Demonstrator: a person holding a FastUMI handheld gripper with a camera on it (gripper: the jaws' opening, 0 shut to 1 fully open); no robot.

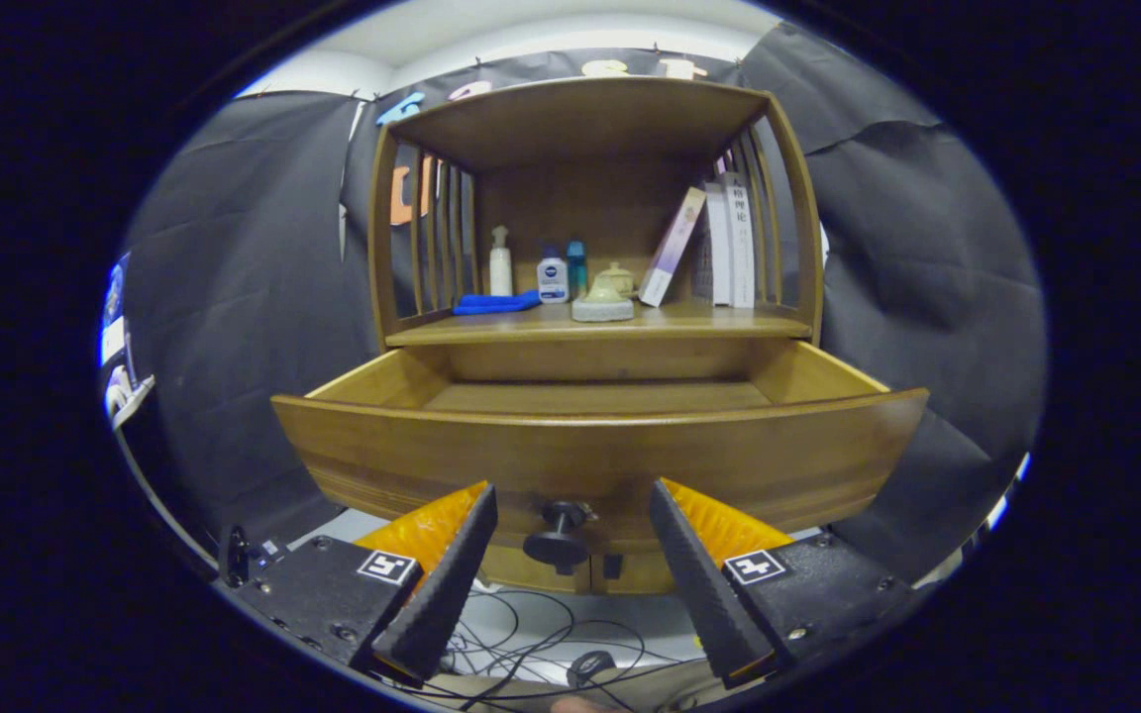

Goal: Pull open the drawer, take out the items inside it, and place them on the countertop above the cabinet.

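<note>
The wooden drawer (590,456) stands pulled out toward me. The back part of its floor (600,396) shows bare wood; the front part is hidden behind the drawer front. Its dark round knob (559,540) sits between my fingers, a little ahead of them and untouched. My gripper (570,490) is open and holds nothing. On the countertop (709,322) above lie a blue cloth (494,303), a white pump bottle (500,262), a white bottle with a blue label (553,277), a teal bottle (576,265), a pale teapot (615,277) and a round pale dish (602,307).
Books (729,243) stand at the right of the countertop, with a slim box (672,248) leaning on them. Slatted sides and a top board enclose the shelf. Below the drawer, loose cables (531,644) and a small dark object (590,665) lie on the pale floor.
</note>
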